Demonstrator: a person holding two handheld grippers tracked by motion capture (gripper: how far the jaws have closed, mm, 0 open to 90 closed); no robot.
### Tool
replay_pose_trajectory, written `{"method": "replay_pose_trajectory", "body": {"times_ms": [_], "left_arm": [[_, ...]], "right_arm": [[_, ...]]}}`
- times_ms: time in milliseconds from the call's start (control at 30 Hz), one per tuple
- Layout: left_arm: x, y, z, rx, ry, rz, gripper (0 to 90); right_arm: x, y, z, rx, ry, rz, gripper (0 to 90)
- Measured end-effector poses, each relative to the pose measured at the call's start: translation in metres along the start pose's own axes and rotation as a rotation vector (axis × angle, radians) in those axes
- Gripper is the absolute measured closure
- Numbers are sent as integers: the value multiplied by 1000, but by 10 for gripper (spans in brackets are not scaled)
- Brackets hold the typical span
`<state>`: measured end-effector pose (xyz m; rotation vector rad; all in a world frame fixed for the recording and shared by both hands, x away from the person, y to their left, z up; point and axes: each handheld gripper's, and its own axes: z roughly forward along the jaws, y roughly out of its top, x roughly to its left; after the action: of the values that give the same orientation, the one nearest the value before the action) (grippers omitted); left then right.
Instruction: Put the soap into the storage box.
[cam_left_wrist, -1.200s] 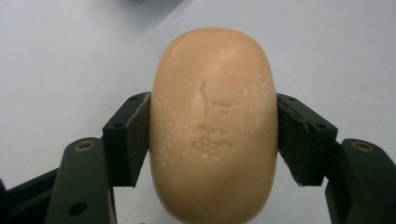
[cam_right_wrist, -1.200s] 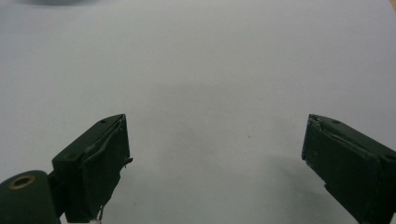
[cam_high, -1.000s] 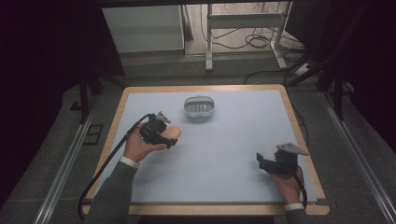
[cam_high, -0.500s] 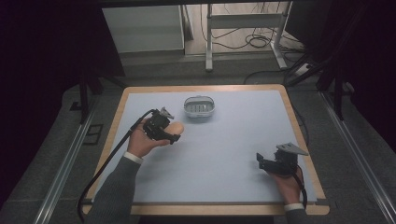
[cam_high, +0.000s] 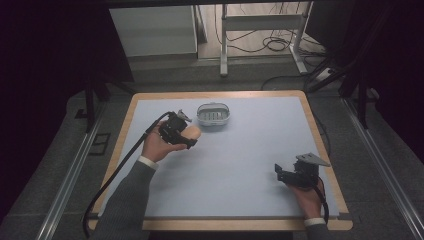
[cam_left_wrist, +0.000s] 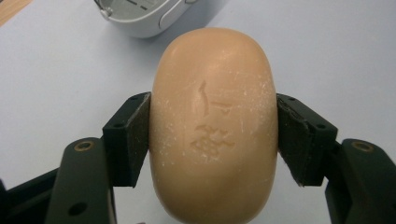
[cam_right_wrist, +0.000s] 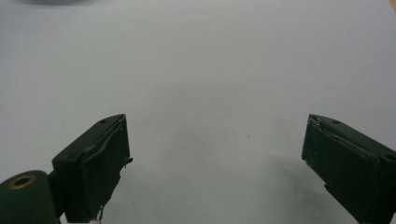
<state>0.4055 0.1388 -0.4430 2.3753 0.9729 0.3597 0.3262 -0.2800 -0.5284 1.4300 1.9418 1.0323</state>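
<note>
We see the left tongs (cam_left_wrist: 214, 135) clamped on a soap (cam_left_wrist: 214, 126), a tan oval bar with a faint stamped mark on its face. The two black pads press flat against its long sides, one on each, and the bar fills the whole gap between them, so the jaws stand only as wide as the soap itself. In the high view the left tongs (cam_high: 192, 136) and the soap (cam_high: 192, 132) sit over the left half of the counter (cam_high: 250, 165); we judge the bar to be lifted clear of the surface, though that view is too small for us to be sure. Just beyond the soap is a pale dish (cam_high: 213, 114), an oval tray with slots in its floor, near the far middle of the counter. From the left gripper view the dish (cam_left_wrist: 140, 18) lies ahead of the soap and apart from it.

The right tongs (cam_right_wrist: 217, 158) are wide apart, with bare pale counter between the pads and nothing touching either of them. In the high view the right tongs (cam_high: 279, 173) rest low near the front right corner of the counter, well apart from the soap and the dish, jaws pointing leftward across the surface, held by the person's right hand (cam_high: 307, 192).
</note>
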Motion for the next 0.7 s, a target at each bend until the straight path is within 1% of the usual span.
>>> {"method": "replay_pose_trajectory", "body": {"times_ms": [67,167,200,267,333,433,500,533,700], "left_arm": [[0,1,1,-3,1,-2,327],[2,6,2,-2,0,7,327],[2,9,3,-4,0,3,327],[2,10,4,-5,1,1,327],[3,12,5,3,-1,12,327],[3,13,8,5,1,10,327],[4,14,11,8,-5,10,327],[5,15,12,10,-19,9,327],[6,19,14,9,-21,9,327]], "right_arm": [[0,0,0,2,2,1,77],[0,0,0,0,0,3,77],[0,0,0,0,0,2,77],[0,0,0,-1,-1,3,77],[0,0,0,0,-1,4,77],[0,0,0,0,-1,5,77],[0,0,0,0,0,3,77],[0,0,0,-1,0,3,77],[0,0,0,2,0,2,77]]}}
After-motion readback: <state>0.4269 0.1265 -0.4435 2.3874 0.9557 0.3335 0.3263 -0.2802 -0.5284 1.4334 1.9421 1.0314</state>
